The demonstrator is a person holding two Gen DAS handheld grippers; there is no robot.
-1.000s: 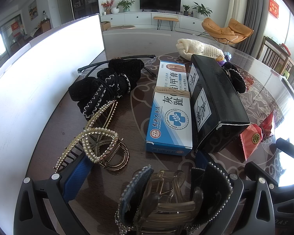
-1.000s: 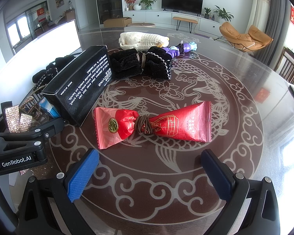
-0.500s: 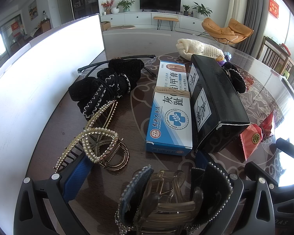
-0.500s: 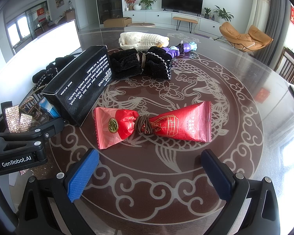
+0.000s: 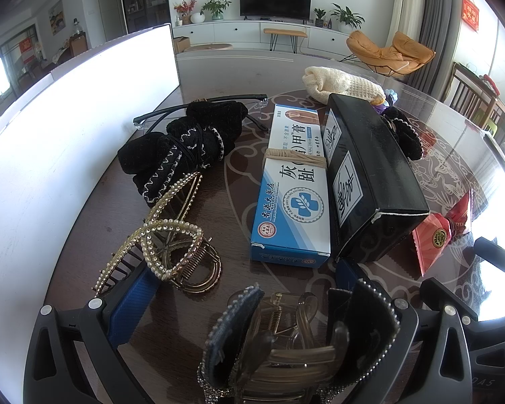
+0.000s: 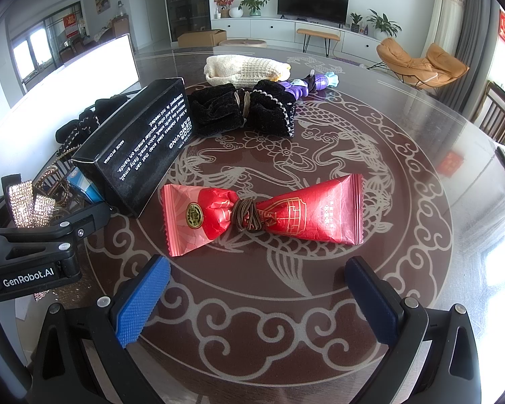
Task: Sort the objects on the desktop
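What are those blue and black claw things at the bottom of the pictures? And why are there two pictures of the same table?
Those claws are grippers, like big tweezers. A person holds one in each hand, and each has a little camera looking out along its two fingers. That gives two pictures: one from the left hand, one from the right.

The left gripper has a rhinestone hair claw sitting between its fingers; whether it is squeezing it I cannot tell. The right gripper is open and holds nothing.

On the patterned table lie a red snack packet tied round the middle with a band, a black box, a blue and white box, a gold pearl hair clip, black velvety hair ties and a cream knitted thing. The person is sorting them.
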